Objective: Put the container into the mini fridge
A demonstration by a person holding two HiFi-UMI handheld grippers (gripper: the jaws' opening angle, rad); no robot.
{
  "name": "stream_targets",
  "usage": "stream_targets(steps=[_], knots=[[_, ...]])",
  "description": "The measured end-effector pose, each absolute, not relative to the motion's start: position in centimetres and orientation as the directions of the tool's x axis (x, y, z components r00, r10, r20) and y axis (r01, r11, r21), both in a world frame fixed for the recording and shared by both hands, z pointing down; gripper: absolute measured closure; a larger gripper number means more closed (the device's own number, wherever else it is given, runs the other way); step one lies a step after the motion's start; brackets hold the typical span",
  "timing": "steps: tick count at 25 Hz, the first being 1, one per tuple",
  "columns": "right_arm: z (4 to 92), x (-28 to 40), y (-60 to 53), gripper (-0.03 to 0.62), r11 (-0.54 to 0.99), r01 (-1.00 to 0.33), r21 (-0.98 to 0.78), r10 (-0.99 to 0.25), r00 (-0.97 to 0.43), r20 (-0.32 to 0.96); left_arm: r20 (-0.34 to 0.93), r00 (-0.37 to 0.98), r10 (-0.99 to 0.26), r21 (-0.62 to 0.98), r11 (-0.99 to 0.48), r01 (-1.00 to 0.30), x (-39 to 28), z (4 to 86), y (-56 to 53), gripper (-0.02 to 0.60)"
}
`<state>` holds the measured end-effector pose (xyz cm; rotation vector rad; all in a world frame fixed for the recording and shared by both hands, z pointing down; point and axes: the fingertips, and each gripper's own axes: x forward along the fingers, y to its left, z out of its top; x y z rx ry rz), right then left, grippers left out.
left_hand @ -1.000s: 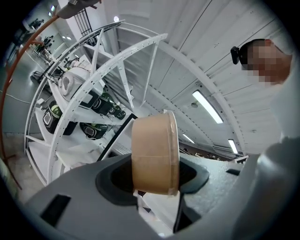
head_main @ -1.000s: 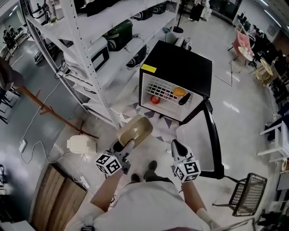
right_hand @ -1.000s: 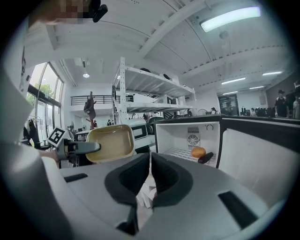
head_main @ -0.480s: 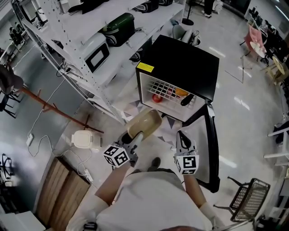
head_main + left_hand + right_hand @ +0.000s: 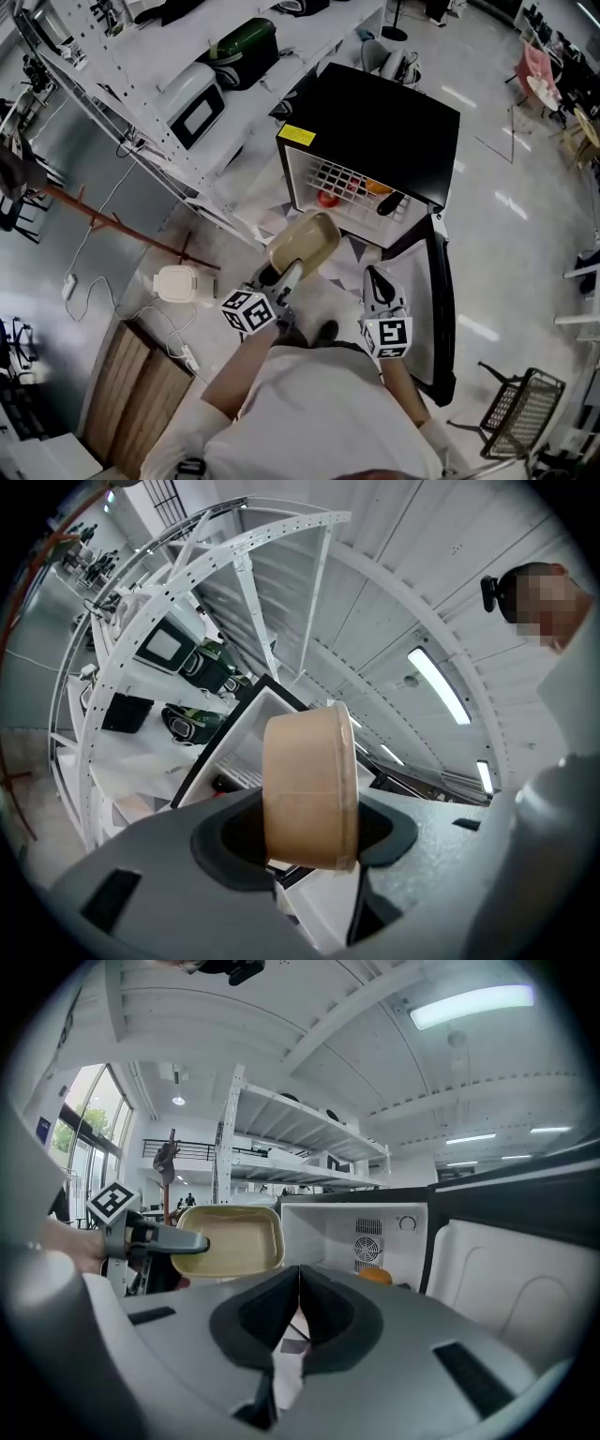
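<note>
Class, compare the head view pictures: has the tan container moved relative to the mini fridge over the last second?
Yes. The container, clamped in the left gripper, has come closer to the open front of the mini fridge.

1. Yellow sticker [image 5: 299, 135] at the 9 o'clock edge of the mini fridge [image 5: 375, 131] top: its print is too small to read.
2. Black-and-white square markers on the cubes of the left gripper [image 5: 286, 274], at 7 o'clock in the head view, and the right gripper [image 5: 377, 281], near 5 o'clock: coded patterns, no letters or digits.
3. No other writing is legible.
</note>
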<state>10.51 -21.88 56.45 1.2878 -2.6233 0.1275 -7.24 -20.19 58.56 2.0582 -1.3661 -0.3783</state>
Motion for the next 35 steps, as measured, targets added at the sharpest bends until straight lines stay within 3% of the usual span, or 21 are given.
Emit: stream_targets(steps=[15, 35], knots=[[56.6, 7.4, -26.0, 0.586, 0.558, -0.826, 0.076, -0.805, -0.518, 0.29, 0.161, 0.422, -0.892, 0.891, -0.053, -0.451, -9.7, 65.9, -30.8, 0.376], [57.2, 8.0, -27.9, 0.586, 0.479, -0.876, 0.06, -0.827, -0.427, 0.365, 0.165, 0.31, -0.936, 0.981, 0.123, -0.15, -6.9, 72.5, -43.7, 0.376]])
